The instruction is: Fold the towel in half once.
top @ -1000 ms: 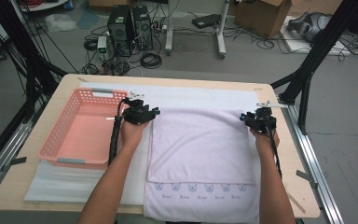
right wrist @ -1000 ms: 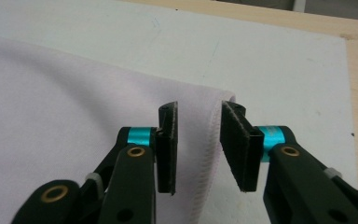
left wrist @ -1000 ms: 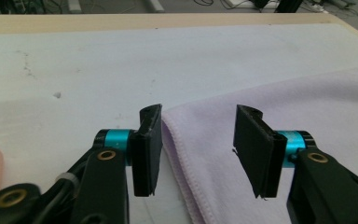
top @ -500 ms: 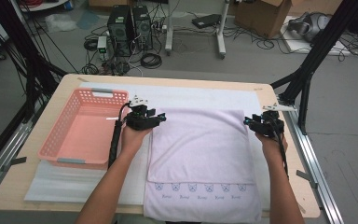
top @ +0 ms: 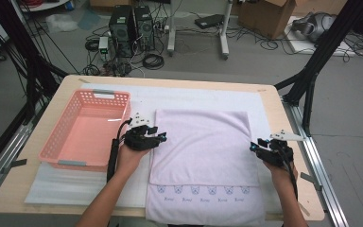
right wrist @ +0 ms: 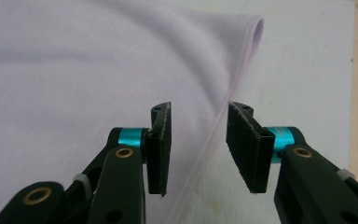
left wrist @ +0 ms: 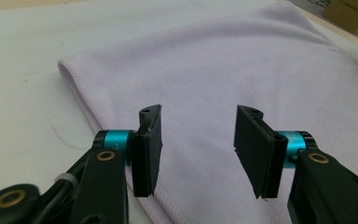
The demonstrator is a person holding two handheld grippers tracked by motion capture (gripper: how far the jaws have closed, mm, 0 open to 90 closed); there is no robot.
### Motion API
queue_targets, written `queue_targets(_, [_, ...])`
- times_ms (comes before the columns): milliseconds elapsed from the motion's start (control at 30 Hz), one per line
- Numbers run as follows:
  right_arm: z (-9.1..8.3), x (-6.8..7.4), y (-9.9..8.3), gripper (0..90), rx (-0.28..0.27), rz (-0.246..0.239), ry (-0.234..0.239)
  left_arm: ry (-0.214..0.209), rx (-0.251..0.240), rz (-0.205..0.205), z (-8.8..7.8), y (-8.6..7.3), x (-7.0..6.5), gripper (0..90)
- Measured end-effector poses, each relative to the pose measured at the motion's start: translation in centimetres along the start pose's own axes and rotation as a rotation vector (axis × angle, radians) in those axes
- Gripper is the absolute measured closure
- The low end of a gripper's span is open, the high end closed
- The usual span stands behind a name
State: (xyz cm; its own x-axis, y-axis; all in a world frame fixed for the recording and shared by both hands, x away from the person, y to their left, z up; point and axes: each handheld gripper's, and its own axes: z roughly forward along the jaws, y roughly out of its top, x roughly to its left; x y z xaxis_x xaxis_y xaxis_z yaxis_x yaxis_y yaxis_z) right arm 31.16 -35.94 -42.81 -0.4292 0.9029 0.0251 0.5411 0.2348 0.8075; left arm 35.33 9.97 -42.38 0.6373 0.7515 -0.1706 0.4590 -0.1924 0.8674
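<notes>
You are holding a gripper in each hand over the table. A light purple towel is lying flat on a white mat in the middle of the table. Its near part is folded over, and a row of little blue pictures is running across it close to you. The near end is hanging a bit over the table's edge.

Your left gripper is sitting at the towel's left edge, about halfway up. In the left gripper view, its two black jaws are standing wide apart with nothing between them. The left jaw is sitting right over the towel's stitched edge, and the right jaw is sitting over the purple cloth. The towel's far corner is showing a rounded fold up ahead.

Your right gripper is sitting at the towel's right edge, a little nearer to you than the left one. In the right gripper view, its jaws are also standing apart and are holding nothing. The towel's edge is running up between the two jaws, with purple cloth on one side and white mat on the other.

A pink basket is sitting on the table just beside your left hand. It is looking empty inside.
</notes>
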Motion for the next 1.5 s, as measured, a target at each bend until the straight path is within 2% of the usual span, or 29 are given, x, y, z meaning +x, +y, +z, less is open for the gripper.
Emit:
queue_targets(33, [-0.3,0.2,-0.6,60.4,0.002,0.008,0.006,-0.005,0.009,0.001,-0.4,-0.6,-0.2,51.8])
queue_targets(100, [-0.7,0.3,-1.3,60.6,0.002,0.013,0.009,-0.014,-0.011,0.008,-1.0,-1.2,-0.4,52.3])
queue_targets(133, [-0.9,0.4,-1.7,60.8,0.003,0.013,0.01,-0.019,-0.001,0.009,-1.2,-1.5,-0.4,52.8])
queue_targets(233, [-1.8,0.7,-2.4,60.9,-0.003,0.02,0.015,-0.026,-0.015,0.012,-1.9,-2.1,-0.5,52.8])
queue_targets(333, [-2.2,1.1,-2.9,61.0,0.002,0.002,0.012,-0.04,-0.013,0.016,-2.5,-2.8,-0.8,52.9])
queue_targets(433, [-2.8,1.4,-3.4,61.0,-0.007,0.004,0.017,-0.061,-0.016,0.014,-3.2,-3.7,-1.3,52.4])
queue_targets(533, [-3.5,1.8,-3.6,61.0,-0.025,0.009,0.017,-0.063,-0.016,0.027,-4.0,-4.5,-1.7,52.0])
queue_targets(667, [-4.1,2.4,-4.0,61.1,-0.024,-0.013,0.019,-0.061,-0.022,0.012,-4.8,-5.4,-2.1,51.4])
queue_targets(800, [-4.8,2.8,-4.7,61.0,-0.039,0.011,0.011,-0.056,-0.026,0.015,-5.9,-6.5,-2.8,51.4])
queue_targets(1033, [-6.8,3.4,-6.2,61.1,-0.04,0.019,-0.008,-0.062,-0.038,-0.007,-7.8,-7.8,-4.0,53.8])
queue_targets(1200, [-8.2,4.1,-6.9,61.7,-0.055,0.043,-0.016,-0.076,-0.03,-0.018,-8.5,-8.5,-4.7,52.5])
queue_targets(1300, [-8.4,4.4,-7.1,61.8,-0.048,0.026,-0.019,-0.088,-0.02,-0.011,-8.7,-8.7,-5.1,53.1])
queue_targets(1500, [-8.6,4.2,-7.1,63.9,-0.049,0.033,-0.017,-0.094,0.013,0.008,-8.3,-8.7,-5.3,60.4])
